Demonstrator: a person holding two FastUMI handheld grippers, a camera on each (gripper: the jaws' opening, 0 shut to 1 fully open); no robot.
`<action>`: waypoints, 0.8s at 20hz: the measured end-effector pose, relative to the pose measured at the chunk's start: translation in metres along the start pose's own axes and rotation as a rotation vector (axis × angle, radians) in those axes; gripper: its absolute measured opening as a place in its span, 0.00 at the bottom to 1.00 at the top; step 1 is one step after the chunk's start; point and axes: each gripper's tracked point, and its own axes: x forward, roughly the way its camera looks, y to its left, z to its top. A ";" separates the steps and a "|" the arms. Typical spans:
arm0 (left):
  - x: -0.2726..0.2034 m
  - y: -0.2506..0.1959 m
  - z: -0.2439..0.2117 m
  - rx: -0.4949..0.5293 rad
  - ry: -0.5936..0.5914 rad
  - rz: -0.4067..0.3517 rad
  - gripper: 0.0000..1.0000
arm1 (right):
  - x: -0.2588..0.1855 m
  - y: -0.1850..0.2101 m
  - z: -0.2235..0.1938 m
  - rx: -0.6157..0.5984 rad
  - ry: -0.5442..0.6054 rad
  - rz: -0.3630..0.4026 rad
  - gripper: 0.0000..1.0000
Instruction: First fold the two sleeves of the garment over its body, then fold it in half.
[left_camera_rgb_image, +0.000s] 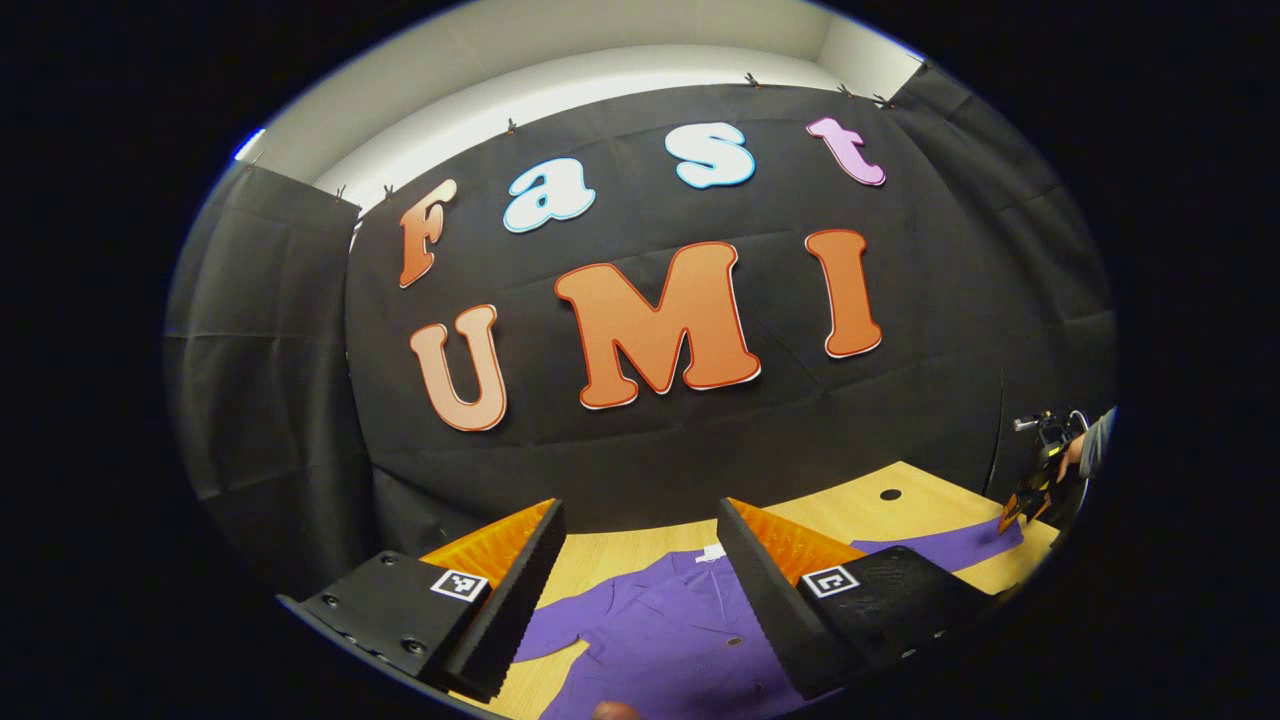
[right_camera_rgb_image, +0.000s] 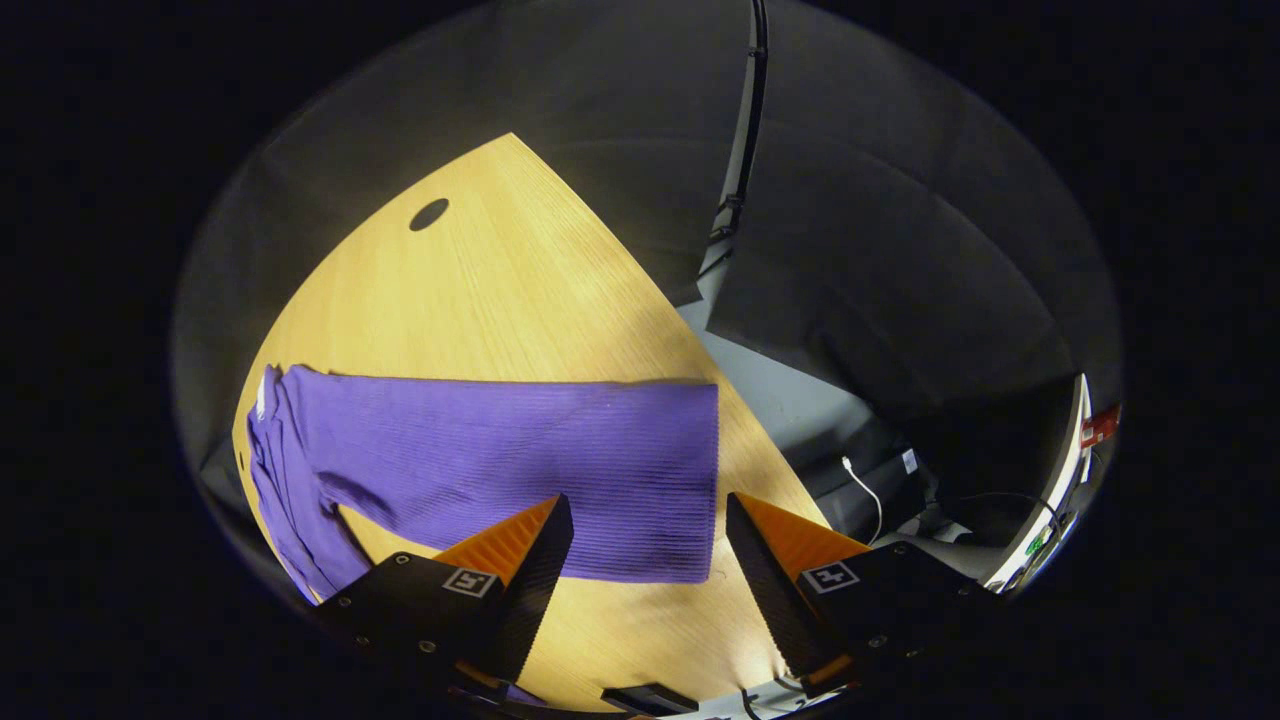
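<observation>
A purple ribbed garment (left_camera_rgb_image: 660, 630) lies flat on the wooden table (left_camera_rgb_image: 900, 510), its collar toward the wall and buttons down the front. My left gripper (left_camera_rgb_image: 640, 555) hovers open above the garment's chest. In the right gripper view a long purple sleeve (right_camera_rgb_image: 520, 460) stretches flat across the table (right_camera_rgb_image: 480, 290), its cuff end near the table's edge. My right gripper (right_camera_rgb_image: 648, 550) is open just above that cuff, with nothing between its fingers. The right gripper (left_camera_rgb_image: 1035, 490) also appears far right in the left gripper view, held by a hand over the sleeve's end.
A round cable hole (right_camera_rgb_image: 429, 213) sits in the tabletop beyond the sleeve. Past the table's edge are a floor with cables (right_camera_rgb_image: 865, 490) and equipment (right_camera_rgb_image: 1060, 490) at the right. Black cloth walls surround the booth.
</observation>
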 end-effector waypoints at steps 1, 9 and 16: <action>0.000 0.000 -0.002 0.001 0.005 0.002 1.00 | 0.005 0.004 -0.001 0.009 0.015 0.009 0.94; 0.001 0.005 -0.011 0.002 0.047 0.032 0.98 | 0.012 -0.002 -0.009 0.003 0.077 -0.062 0.84; 0.004 0.009 -0.010 -0.002 0.033 0.028 1.00 | 0.001 0.025 -0.007 0.064 0.053 0.052 0.04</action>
